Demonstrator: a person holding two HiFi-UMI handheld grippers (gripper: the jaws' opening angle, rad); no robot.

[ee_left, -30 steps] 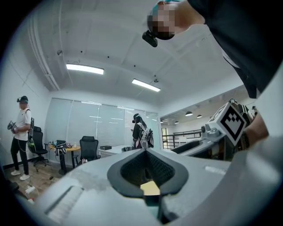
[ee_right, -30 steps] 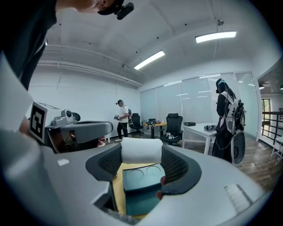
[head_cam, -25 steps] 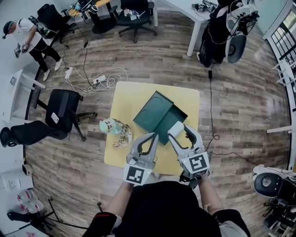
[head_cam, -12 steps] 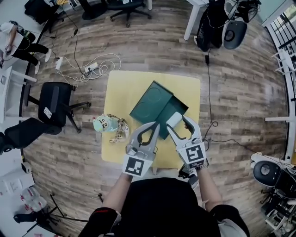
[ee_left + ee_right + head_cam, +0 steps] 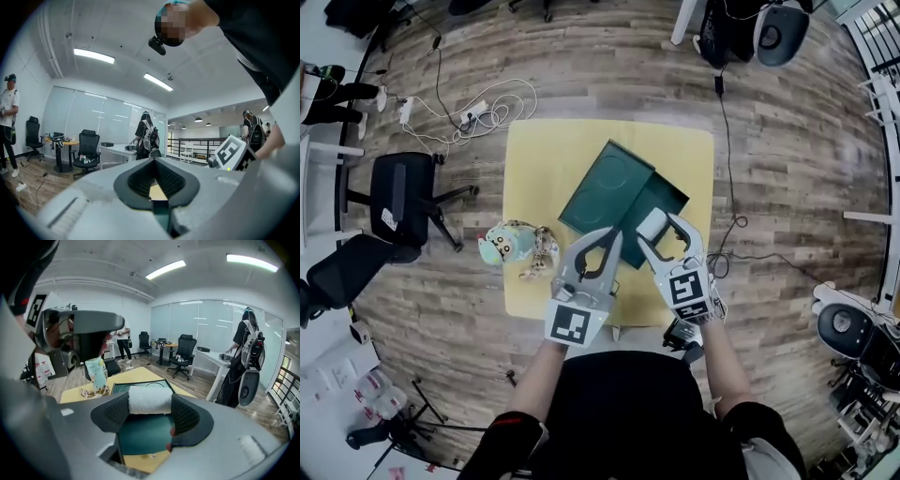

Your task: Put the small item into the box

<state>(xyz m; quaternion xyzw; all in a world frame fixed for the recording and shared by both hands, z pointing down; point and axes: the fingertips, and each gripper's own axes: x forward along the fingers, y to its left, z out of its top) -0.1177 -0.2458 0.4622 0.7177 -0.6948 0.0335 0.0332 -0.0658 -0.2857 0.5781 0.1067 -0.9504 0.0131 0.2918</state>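
Over table (image 5: 536, 159), right hand-held gripper (image 5: 658, 228) clamps white roll (image 5: 150, 401).

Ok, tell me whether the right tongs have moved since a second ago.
Yes. The right tongs, shut on the white roll, have moved from the green box's near edge to farther in over it.

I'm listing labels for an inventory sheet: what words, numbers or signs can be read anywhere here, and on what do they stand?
No words or numbers can be read.
Left cube, right cube: black-and-white square patterns only, no text.
White tag on the black chair: too small to read.
Pale green pouch: print too blurred to read.
Green box lid: a ring outline, no text.
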